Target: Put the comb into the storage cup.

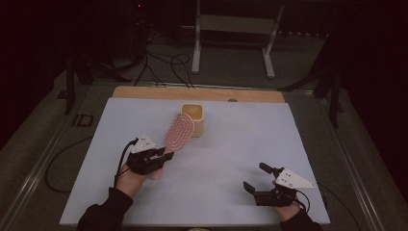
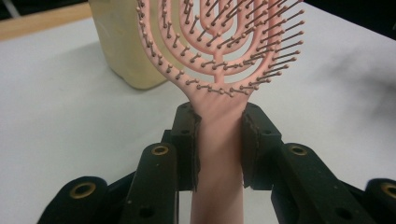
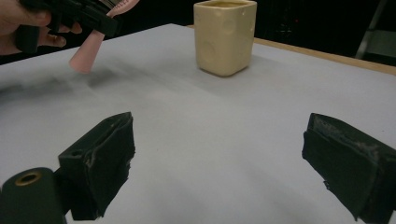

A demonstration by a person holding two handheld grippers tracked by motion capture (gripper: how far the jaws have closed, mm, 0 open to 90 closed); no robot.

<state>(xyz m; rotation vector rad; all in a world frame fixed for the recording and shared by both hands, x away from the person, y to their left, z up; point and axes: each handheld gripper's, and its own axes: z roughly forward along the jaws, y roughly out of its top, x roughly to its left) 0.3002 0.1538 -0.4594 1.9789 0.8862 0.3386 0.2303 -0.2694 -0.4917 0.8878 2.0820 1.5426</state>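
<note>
Here, my left tool (image 1: 161, 156) clamped on pink hairbrush (image 1: 179, 132) handle, brush head by yellow cup (image 1: 195, 115), my right tool (image 1: 257, 179) wide open, holding nothing, above table (image 1: 240, 139).

Table (image 1: 144, 92): wooden, mostly covered by a white sheet (image 1: 231, 159).
On the sheet: a cream cup (image 1: 195, 117), upright.

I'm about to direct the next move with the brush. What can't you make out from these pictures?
- Inside of the yellow cup: the high view hides part of it behind the pink hairbrush; the right gripper view sits too low.
- Brush head top: cut off by the left gripper view's upper edge.
- Handle end: cut off at that view's bottom edge, below the left gripper.
</note>
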